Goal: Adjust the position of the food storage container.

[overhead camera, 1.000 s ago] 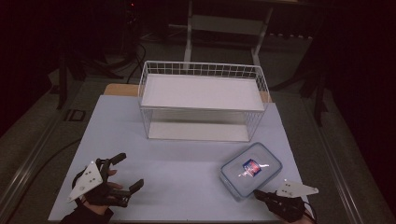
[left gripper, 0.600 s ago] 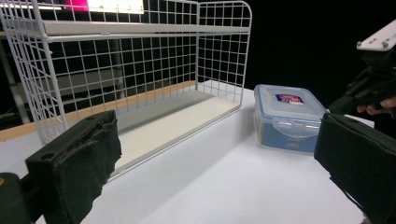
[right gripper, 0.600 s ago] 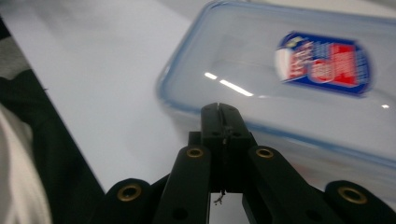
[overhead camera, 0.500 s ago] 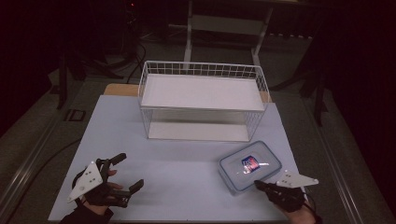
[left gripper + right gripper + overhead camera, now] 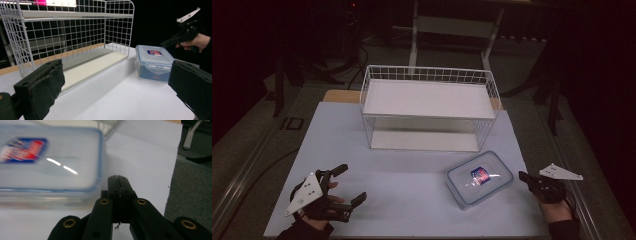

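A clear lidded container [image 5: 479, 177] is sitting on the white tabletop [image 5: 412, 190], in front of a wire shelf rack [image 5: 428, 112]. The right claw [image 5: 524, 176] is hovering just beside it, jaws pressed together and empty; the left claw [image 5: 349, 185] is gaping wide, well apart.

left gripper [image 5: 343, 186]: black, grey 3-cornered plate | right gripper [image 5: 117, 178]: black (brass-coloured screws) | sleeves: dark

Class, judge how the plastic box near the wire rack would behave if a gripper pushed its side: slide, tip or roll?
The box is low, wide and flat-bottomed, so it would probably slide, not tip or roll. Its clear, rigid-looking walls suggest it keeps its shape. The glossy lid looks slippery to grip.
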Demonstrator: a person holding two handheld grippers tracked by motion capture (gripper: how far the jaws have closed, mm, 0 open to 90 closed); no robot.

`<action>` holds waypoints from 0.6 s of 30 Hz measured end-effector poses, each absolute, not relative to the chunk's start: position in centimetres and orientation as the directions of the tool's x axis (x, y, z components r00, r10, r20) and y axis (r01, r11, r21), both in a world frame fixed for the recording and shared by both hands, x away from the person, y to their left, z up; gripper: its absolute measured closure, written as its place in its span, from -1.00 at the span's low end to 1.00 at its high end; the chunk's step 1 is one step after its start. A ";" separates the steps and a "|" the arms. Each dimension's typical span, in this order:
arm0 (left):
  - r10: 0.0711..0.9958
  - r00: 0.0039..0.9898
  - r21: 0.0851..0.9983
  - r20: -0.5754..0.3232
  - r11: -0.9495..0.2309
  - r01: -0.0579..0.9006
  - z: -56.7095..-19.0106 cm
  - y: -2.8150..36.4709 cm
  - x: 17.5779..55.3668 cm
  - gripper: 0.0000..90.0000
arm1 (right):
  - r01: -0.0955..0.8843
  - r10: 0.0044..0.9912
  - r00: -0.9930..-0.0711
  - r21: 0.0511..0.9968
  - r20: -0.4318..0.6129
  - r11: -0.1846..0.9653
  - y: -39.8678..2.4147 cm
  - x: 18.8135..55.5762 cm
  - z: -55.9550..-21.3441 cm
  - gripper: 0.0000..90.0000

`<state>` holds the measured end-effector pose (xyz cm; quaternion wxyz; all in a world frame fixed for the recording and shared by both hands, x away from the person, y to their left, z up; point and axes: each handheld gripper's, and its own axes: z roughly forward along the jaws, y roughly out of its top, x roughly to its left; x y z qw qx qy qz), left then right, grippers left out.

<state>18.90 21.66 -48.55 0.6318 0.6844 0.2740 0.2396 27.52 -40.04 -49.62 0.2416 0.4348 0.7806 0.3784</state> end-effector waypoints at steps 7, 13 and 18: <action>0.687 0.726 0.996 -0.007 -0.059 0.066 -48.5 21.6 18.9 -0.99 | 0.548 0.862 -0.506 0.765 -0.020 0.339 -40.1 28.5 -51.9 1.00; 0.685 0.729 0.996 -0.011 -0.057 0.068 -48.5 21.6 18.9 -0.99 | 0.560 0.843 -0.538 0.754 0.016 0.344 -39.4 28.5 -53.5 1.00; 0.691 0.723 0.996 -0.002 -0.066 0.065 -48.5 21.6 18.9 -0.99 | 0.559 0.835 -0.549 0.756 0.029 0.341 -39.0 28.5 -53.6 1.00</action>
